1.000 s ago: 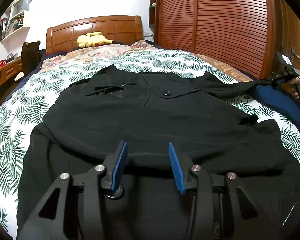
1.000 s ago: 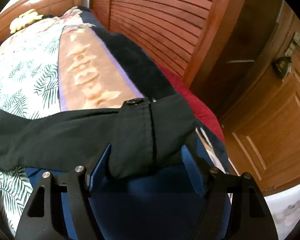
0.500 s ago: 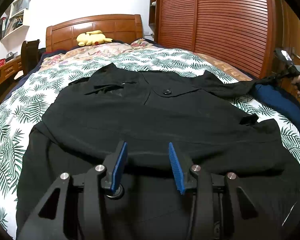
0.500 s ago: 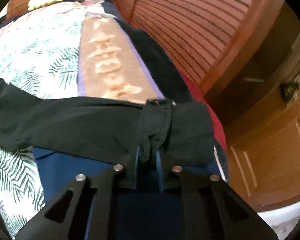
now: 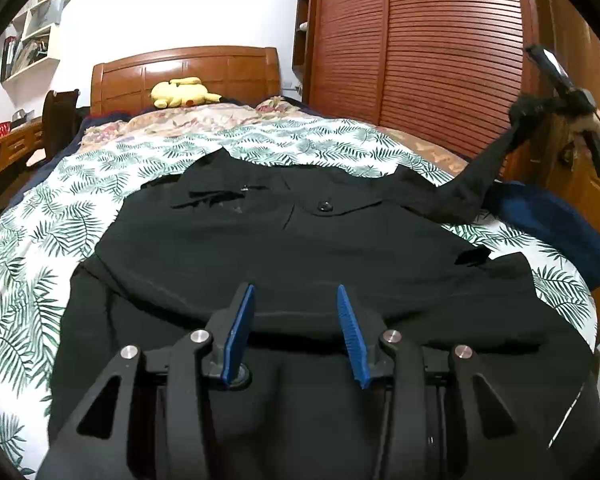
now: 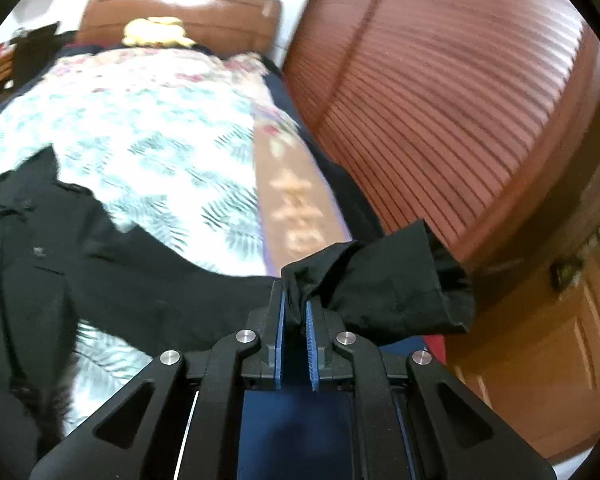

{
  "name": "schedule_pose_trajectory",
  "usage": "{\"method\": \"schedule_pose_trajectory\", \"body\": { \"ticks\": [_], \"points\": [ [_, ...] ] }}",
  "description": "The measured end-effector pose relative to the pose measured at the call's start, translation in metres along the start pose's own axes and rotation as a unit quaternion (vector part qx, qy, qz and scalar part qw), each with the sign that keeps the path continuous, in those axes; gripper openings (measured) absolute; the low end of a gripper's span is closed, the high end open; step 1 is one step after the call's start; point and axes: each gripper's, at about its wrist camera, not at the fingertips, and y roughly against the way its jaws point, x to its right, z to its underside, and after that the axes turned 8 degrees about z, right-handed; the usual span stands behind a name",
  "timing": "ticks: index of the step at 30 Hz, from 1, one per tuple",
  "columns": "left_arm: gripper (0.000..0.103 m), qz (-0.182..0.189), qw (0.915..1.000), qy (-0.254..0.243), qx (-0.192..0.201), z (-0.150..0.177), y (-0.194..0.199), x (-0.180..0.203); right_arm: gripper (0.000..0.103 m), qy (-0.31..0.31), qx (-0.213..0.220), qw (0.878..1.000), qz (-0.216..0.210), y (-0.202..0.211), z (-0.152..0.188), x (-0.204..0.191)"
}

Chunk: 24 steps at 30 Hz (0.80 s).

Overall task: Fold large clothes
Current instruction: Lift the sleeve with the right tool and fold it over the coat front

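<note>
While the coat (image 5: 300,248) lies spread across the bed (image 5: 40,240), the right gripper (image 6: 295,320), jaws pinched tight on the sleeve cuff (image 6: 384,284), holds it clear of the bed's right edge. Judged step: folding that sleeve inward; next, carry the cuff across the coat's body. Left gripper (image 5: 296,320) hovers over the hem, jaws part-spread, holding nothing.

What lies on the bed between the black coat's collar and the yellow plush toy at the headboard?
In the left wrist view, only bedding: the leaf-print cover, then a floral quilt, between the coat and the plush toy.
</note>
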Motion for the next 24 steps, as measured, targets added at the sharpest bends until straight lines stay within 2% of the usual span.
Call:
{"method": "schedule_pose_trajectory", "body": {
  "ticks": [6, 12, 24],
  "points": [
    [0.041, -0.004, 0.9999, -0.003, 0.009, 0.0, 0.019, -0.004, 0.006, 0.046, 0.053, 0.996, -0.052, 0.052, -0.021, -0.067],
    [0.041, -0.013, 0.9998, 0.0, 0.017, 0.002, 0.037, -0.012, 0.006, 0.085, 0.099, 0.986, -0.108, 0.096, -0.03, -0.138],
    [0.041, -0.038, 0.9988, 0.01, 0.03, 0.013, 0.075, -0.035, 0.006, 0.12, 0.157, 0.961, -0.195, 0.167, -0.035, -0.223]
  ]
}}
